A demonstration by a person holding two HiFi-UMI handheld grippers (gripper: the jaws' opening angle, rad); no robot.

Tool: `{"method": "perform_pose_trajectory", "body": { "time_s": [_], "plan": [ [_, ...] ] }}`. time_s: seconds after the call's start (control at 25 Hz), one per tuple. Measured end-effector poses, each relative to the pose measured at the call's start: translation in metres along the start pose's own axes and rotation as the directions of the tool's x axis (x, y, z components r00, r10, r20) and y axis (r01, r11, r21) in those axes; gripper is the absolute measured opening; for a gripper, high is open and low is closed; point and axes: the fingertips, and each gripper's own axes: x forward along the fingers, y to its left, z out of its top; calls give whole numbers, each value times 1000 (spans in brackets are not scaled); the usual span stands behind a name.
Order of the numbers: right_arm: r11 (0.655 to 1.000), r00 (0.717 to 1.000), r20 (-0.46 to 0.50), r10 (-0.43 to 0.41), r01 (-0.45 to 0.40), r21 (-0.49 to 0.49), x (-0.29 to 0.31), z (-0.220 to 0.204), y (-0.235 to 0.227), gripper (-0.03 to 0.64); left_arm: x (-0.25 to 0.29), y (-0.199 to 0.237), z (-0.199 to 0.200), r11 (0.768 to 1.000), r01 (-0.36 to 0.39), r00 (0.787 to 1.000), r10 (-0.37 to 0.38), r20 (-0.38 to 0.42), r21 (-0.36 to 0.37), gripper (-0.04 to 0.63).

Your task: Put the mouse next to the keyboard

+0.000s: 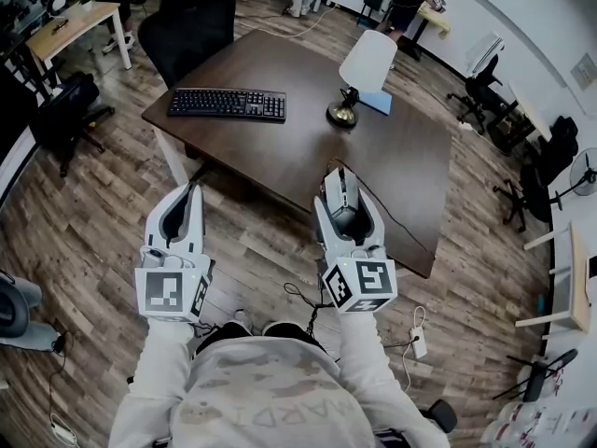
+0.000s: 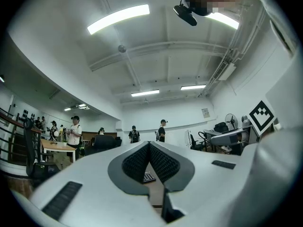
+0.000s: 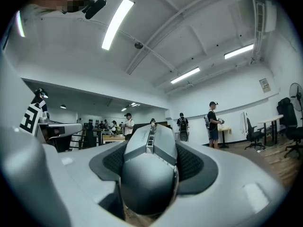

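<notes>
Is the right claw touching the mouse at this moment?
Touching. The right gripper view shows the mouse seated between the right claw and its pads, both pressing against its sides with no gap.

One keyboard [image 1: 227, 104], one mouse [image 1: 342, 211], one lamp [image 1: 360, 75], one table [image 1: 280, 152], and two claws [image 1: 191, 192] [image 1: 336, 177].

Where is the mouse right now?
Head view, right side: the mouse is gripped in the right gripper, by the table's near edge, apart from the keyboard.

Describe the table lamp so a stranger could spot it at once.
Find the dark wooden table in the room's middle. Right of the black keyboard on it stands the lamp: the only upright thing there, with white shade and brassy base.
</notes>
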Motion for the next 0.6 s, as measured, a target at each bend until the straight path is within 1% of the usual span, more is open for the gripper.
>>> {"method": "perform_pose_trajectory", "body": {
  "time_s": [0.2,0.6],
  "plan": [
    [999,1000,5,-26,26,38,11,-4,0,311,7,16,-6,1000,8,1000,-8,2,-4,6],
    [997,997,2,-78,78,22,39,-17,4,311,23,47,-21,999,39,999,-38,8,-6,6]
  ]
}}
